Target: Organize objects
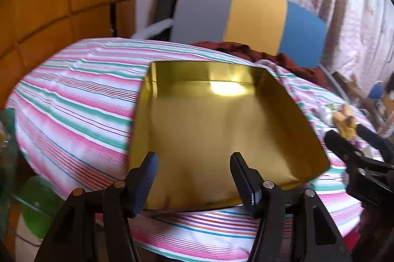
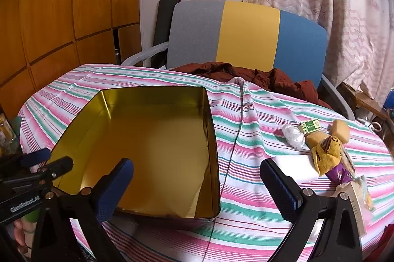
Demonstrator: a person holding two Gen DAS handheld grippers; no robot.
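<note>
Gold tin [image 2: 152, 151] open and bare on striped cloth [image 2: 246, 119], left of centre. Left gripper [image 1: 194, 175] agape, holding nothing, above near rim. Right gripper [image 2: 197, 185] wide, unladen, straddling right wall. Snack clutter [image 2: 325, 148] near right edge.

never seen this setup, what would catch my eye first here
The shiny gold tin, open and with nothing in it, sits on the striped tablecloth right ahead of both open grippers. A cluster of small wrapped items lies to its right, and a grey, yellow and blue chair back rises behind.
</note>
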